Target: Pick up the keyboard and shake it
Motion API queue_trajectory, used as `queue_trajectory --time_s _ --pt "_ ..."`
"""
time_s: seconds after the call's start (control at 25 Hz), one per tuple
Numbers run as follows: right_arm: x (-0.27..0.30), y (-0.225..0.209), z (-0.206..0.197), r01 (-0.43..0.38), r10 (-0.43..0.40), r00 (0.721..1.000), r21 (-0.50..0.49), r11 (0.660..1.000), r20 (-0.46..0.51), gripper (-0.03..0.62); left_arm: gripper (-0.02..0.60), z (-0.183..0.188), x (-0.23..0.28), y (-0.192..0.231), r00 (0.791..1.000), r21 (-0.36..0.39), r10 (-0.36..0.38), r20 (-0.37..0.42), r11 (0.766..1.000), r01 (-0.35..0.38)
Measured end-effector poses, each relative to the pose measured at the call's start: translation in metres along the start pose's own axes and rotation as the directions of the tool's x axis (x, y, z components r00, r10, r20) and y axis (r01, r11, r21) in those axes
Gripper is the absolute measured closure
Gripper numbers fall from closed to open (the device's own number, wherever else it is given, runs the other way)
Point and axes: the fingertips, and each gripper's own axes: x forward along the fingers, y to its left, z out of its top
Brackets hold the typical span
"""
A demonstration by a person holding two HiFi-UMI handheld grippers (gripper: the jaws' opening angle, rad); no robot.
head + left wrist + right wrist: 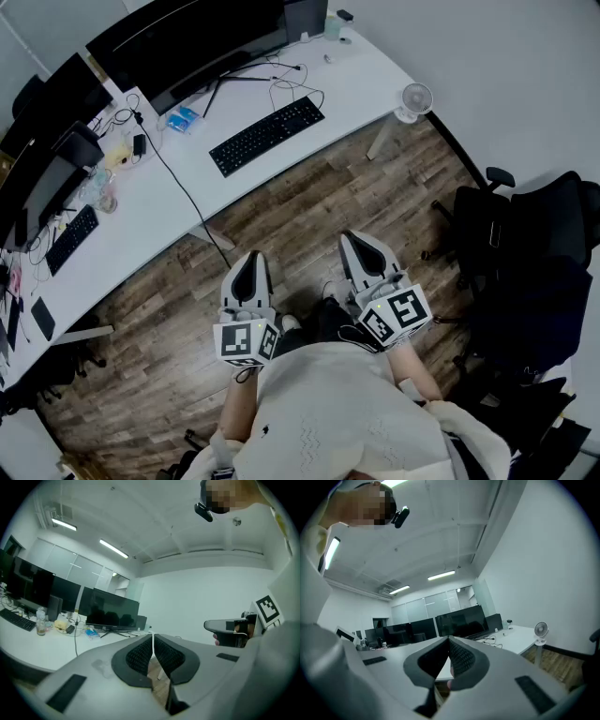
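The black keyboard [267,134] lies on the white desk [347,75] in front of a wide dark monitor [187,37], far from both grippers. A person holds both grippers level near the body, over the wooden floor. My left gripper [247,267] is shut, its pads meeting at the tips with nothing between them [153,641]. To its right, my right gripper [361,248] is also shut and empty [449,644]. In the two gripper views the keyboard is hidden behind the jaws.
A second black keyboard [70,237] lies on the left desk beside a jar [103,197] and cables. A small white fan [415,98] stands at the desk's right corner. Black office chairs [525,244] stand at the right. Wooden floor [300,216] separates me from the desk.
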Motion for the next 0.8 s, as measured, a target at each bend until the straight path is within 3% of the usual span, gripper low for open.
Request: queue_trajectory --time_s 0.28,0.8 --pt "-0.022 0.058 0.004 -0.019 0.020 0.999 -0.042 0.999 0.030 0.594 0.560 0.010 -0.055 0.014 0.999 0.017 0.004 0.048 1.000 -0.005" --pt "-0.038 0.091 0.004 -0.038 0.041 0.998 -0.056 0.998 0.057 0.594 0.560 0.012 -0.086 0.004 0.999 0.065 -0.017 0.047 0.998 0.014"
